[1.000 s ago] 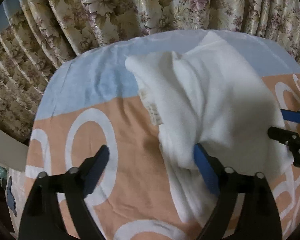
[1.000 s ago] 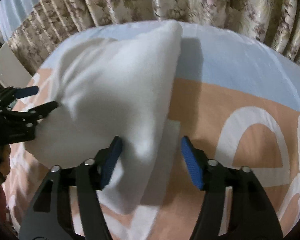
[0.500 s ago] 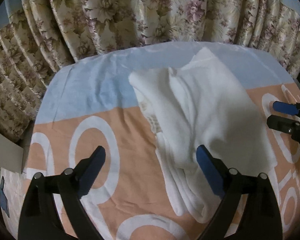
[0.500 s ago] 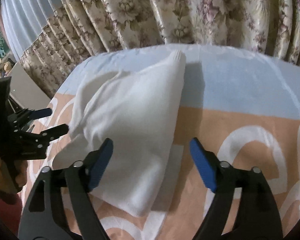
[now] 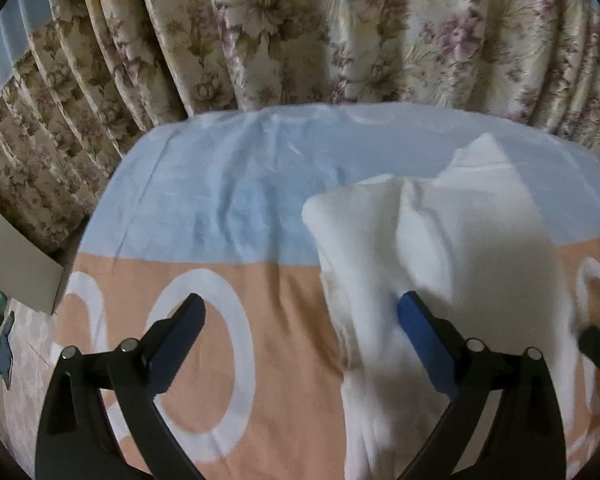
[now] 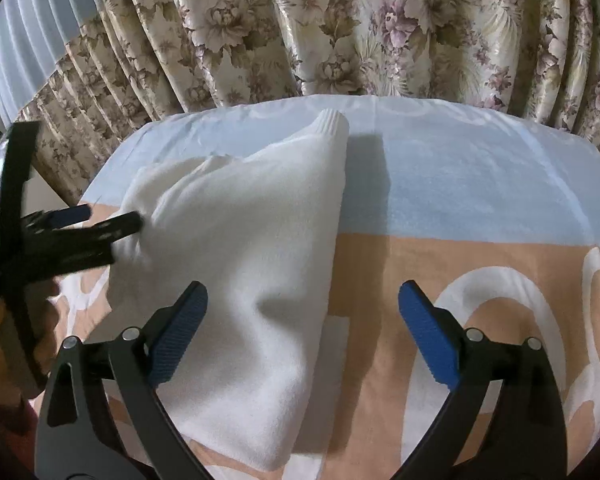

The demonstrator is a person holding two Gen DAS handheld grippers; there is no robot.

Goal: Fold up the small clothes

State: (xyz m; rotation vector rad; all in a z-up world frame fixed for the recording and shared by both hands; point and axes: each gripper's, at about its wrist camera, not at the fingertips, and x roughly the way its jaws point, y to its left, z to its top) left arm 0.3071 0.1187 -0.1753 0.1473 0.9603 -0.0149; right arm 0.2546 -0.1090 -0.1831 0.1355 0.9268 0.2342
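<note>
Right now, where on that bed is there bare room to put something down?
Free: the blue band of the sheet between the floral curtain and the white garment, and the orange, ringed stretch to that garment's left. On its other side, sheet is bare too. Crowded: the middle, where both grippers, left and right, stand at the garment, jaws opening.
</note>
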